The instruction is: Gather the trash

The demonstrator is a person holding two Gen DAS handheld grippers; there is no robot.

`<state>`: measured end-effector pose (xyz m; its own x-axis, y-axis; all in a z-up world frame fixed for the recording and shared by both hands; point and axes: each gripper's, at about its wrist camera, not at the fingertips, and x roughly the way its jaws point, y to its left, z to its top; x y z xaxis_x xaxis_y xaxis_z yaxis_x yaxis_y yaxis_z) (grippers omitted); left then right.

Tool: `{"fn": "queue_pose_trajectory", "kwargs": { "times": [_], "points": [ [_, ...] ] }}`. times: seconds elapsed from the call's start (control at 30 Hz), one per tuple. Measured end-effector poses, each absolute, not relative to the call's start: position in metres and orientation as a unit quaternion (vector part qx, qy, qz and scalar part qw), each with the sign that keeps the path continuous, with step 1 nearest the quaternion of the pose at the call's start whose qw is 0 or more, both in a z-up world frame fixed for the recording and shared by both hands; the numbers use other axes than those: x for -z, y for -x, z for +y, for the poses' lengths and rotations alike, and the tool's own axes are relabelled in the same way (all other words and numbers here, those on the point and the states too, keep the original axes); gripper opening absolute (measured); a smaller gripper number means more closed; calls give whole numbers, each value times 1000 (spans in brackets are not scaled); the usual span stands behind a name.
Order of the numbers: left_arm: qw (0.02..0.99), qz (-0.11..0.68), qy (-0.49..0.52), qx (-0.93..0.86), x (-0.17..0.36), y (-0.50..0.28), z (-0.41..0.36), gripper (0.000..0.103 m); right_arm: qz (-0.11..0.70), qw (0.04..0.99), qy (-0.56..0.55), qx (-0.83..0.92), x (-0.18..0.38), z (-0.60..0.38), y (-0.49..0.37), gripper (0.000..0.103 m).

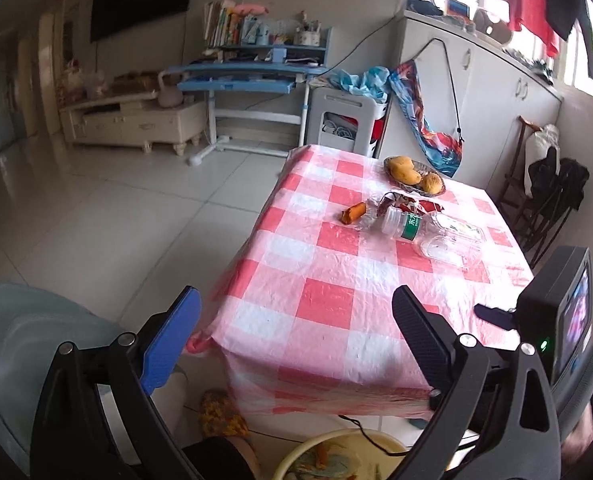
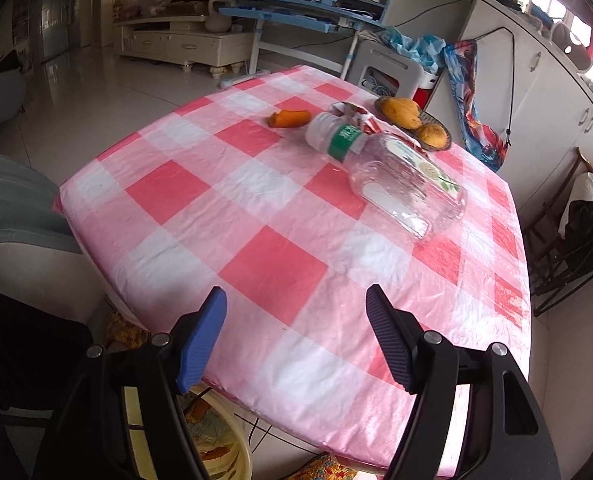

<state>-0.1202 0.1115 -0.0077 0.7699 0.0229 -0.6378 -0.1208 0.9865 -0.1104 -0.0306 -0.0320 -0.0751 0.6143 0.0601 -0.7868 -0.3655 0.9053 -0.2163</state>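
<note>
**Both tongs are hanging empty over the near edge while the trash is waiting at the far end**

The counter (image 2: 256, 272), covered in a pink-and-white checked plastic cloth, is filling most of both views. A yellow bin (image 1: 296, 452) is sitting on the floor just under its near edge, with scraps already lying in it. At the far end, a large clear jar (image 2: 408, 188) is lying on its side, and a smaller plastic bottle (image 2: 336, 136) with a green label is lying against its neck. A red-and-white wrapper (image 2: 356, 114) is peeking out behind the bottle, and an orange scrap (image 2: 290, 119) is lying apart to the left. A dish of fruit (image 2: 416, 122) is sitting just behind the pile.

The left tongs (image 1: 296, 320) are standing spread wide with nothing between them, hanging over the counter's near corner. The right tongs (image 2: 296, 320) are also standing apart and empty, aimed toward the jar.

My worry is the jar and bottle: both are round, slick and resting on their sides, so a nudge is likely to roll them across the glossy cloth, possibly off the edge. The cloth itself may bunch and drag. Reaching for the wrapper risks bumping the fruit dish.
</note>
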Motion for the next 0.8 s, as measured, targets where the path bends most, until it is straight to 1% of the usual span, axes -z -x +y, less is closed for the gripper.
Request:
{"fn": "queue_pose_trajectory", "kwargs": {
  "times": [0.17, 0.47, 0.53, 0.57, 0.8],
  "points": [
    [937, 339, 78, -39, 9, 120, 112, 93, 421, 878, 187, -130, 75, -26, 32, 69],
    [941, 333, 49, -7, 3, 127, 94, 93, 408, 886, 175, -132, 70, -47, 42, 69],
    [939, 339, 57, 1, 3, 126, 94, 93, 402, 887, 179, -137, 67, -52, 45, 70],
    [937, 343, 65, 6, 5, 126, 96, 93, 398, 889, 179, -140, 66, -56, 48, 72],
    [916, 383, 122, 3, 24, 112, 110, 93, 363, 901, 183, -151, 49, -77, 50, 72]
  ]
}}
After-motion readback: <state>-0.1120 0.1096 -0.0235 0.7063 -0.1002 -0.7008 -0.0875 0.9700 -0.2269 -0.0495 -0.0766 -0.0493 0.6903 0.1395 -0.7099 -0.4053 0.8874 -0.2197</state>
